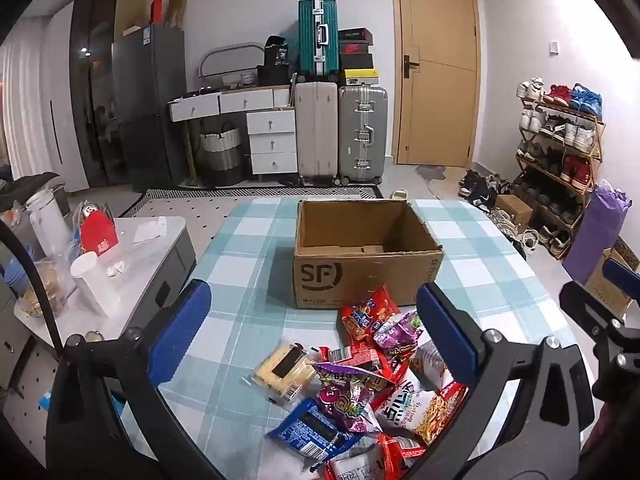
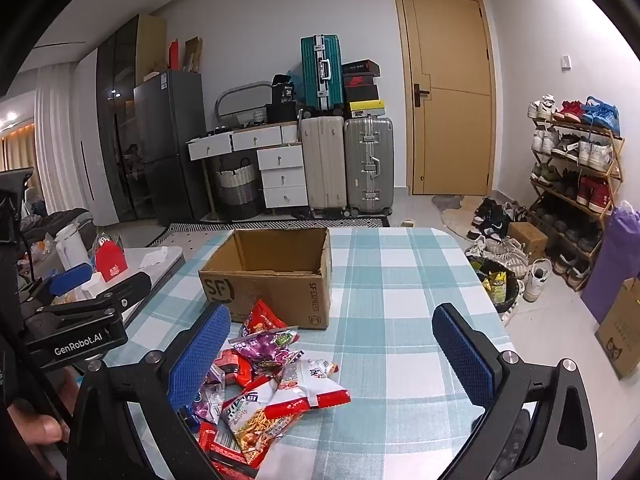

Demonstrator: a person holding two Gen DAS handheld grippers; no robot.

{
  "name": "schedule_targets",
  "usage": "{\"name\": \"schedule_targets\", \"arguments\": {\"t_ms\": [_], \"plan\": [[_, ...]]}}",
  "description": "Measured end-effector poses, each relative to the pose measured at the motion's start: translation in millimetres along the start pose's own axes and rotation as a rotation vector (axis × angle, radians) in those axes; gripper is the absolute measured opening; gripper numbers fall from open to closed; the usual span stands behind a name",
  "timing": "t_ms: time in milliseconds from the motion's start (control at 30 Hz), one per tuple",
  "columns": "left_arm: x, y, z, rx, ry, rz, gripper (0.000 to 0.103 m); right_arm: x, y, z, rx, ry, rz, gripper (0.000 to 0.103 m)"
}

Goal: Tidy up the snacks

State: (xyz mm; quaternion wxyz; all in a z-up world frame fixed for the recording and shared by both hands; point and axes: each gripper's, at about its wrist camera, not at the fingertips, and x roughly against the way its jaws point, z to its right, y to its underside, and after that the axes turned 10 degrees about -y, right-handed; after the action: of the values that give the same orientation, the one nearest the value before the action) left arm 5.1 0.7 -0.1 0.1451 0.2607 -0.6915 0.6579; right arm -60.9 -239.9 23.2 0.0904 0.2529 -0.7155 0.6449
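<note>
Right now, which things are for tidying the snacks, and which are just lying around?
For the job: snack packets, cardboard box, left claw, right claw.
Just lying about: suitcases, shoe rack, red gift box, white cup.

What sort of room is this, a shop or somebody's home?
Most likely a lived-in home, near the entrance. Stacked suitcases stand beside a closed wooden door, a shoe rack is crowded with sneakers, and a fridge stands by the wall.
</note>
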Motion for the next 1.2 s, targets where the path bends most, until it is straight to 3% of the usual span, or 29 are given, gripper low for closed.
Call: {"name": "schedule_targets", "arguments": {"t_ms": [133, 267, 1200], "plan": [[1.4, 1.3, 3.3, -0.017, -0.034, 0.066, 0.103, 0.1, 0.1, -0.2, 0.007, 0.000, 0.004, 0.103], [13.3, 6.5, 0.0, -0.012, -0.014, 0.112, 0.103, -0.2, 0.2, -0.8, 0.009, -0.001, 0.000, 0.103], [16.3, 10.7, 1.1, -0.006, -0.009, 0.078, 0.103, 1.6, 7.2, -14.0, 0.044, -0.031, 0.026, 0.103]]}}
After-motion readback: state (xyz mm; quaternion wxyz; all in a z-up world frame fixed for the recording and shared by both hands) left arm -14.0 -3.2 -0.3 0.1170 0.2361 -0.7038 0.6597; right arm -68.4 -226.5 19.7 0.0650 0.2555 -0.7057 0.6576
